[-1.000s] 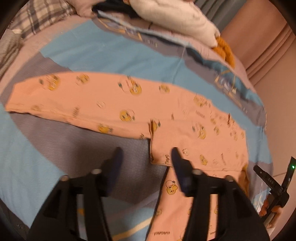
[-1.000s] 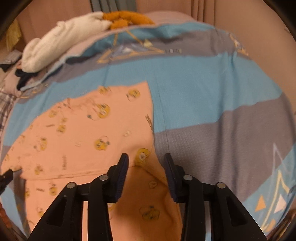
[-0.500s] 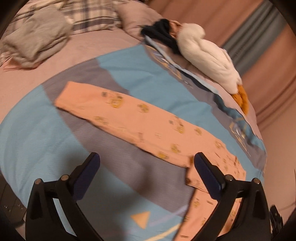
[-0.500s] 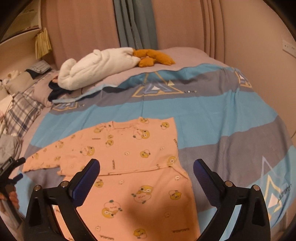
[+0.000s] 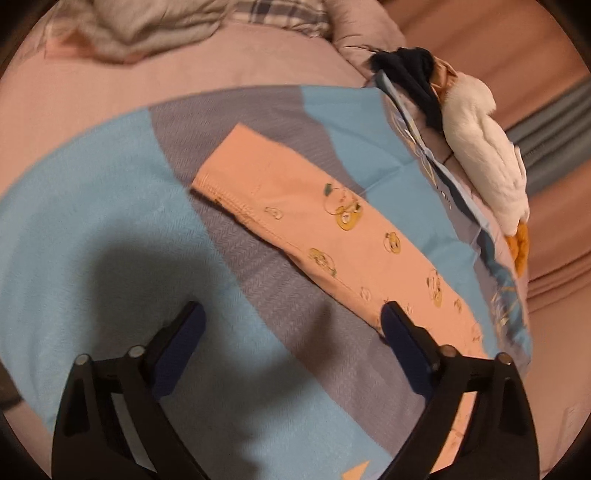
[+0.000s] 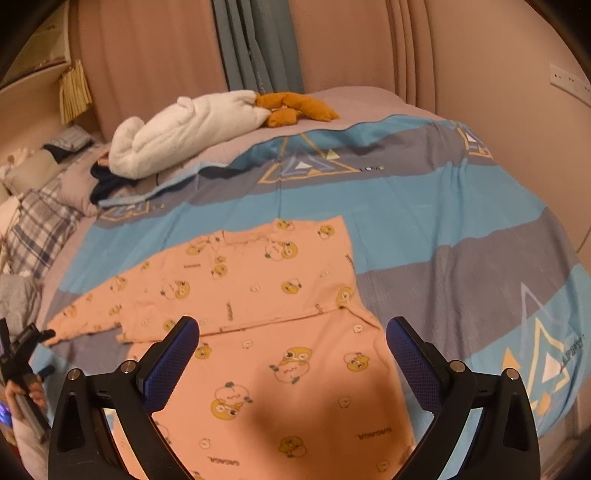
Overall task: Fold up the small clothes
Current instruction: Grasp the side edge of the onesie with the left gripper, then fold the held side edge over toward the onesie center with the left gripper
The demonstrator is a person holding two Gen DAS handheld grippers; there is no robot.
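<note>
A small peach shirt with yellow cartoon prints (image 6: 266, 295) lies flat on the bed, its bottom part folded up over the body. One long sleeve (image 5: 332, 236) stretches out to the left, its cuff (image 5: 225, 195) on the grey stripe. My left gripper (image 5: 291, 332) is open and empty, above the bed near that sleeve. My right gripper (image 6: 291, 350) is open and empty above the shirt's folded lower part. The left gripper also shows in the right wrist view (image 6: 22, 347) at the far left edge.
The shirt lies on a blue and grey striped bed cover (image 6: 461, 229). A white plush with orange feet (image 6: 192, 125) and dark clothes (image 5: 410, 70) lie at the far side. A plaid pillow (image 6: 37, 229) and grey clothes (image 5: 147, 22) lie near the head of the bed.
Both grippers opened wide and rose off the shirt. The left gripper then moved left along the sleeve toward its cuff. The right gripper drew back a little more.
</note>
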